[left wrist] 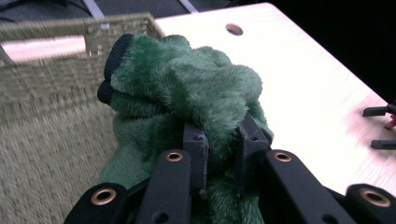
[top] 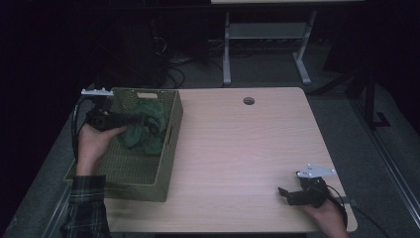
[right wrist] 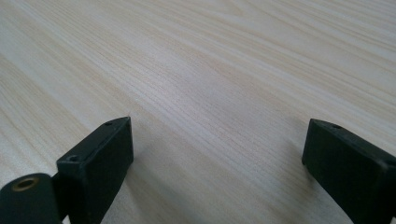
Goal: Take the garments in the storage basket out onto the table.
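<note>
The left gripper (top: 148, 121) reaches in over the near-left part of the basket (top: 168, 148) and pinches a bunched green fleece cloth (top: 148, 126). In the left gripper view its two black jaws are pressed into the plush from either side, with a fold of the cloth (left wrist: 201, 93) squeezed between them and the rest of it piled up above and in front of the jaws. A dark knitted cuff (left wrist: 114, 58) shows at the cloth's upper left edge. The cloth sits inside the basket, toward its far end, and it covers the woven floor there; whether it is lifted clear of the floor I cannot tell. The person's left hand (top: 94, 141) grips the tool above the basket's left wall.

The basket (left wrist: 51, 51) stands on the left side of the table (top: 237, 148), with its handle slot in the far wall.

The right gripper (top: 285, 194) lies well to the right of the basket, near the table's near-right corner, held low by the right hand (top: 324, 213). Its jaws stand spread wide with bare wood (right wrist: 210, 93) between them
</note>
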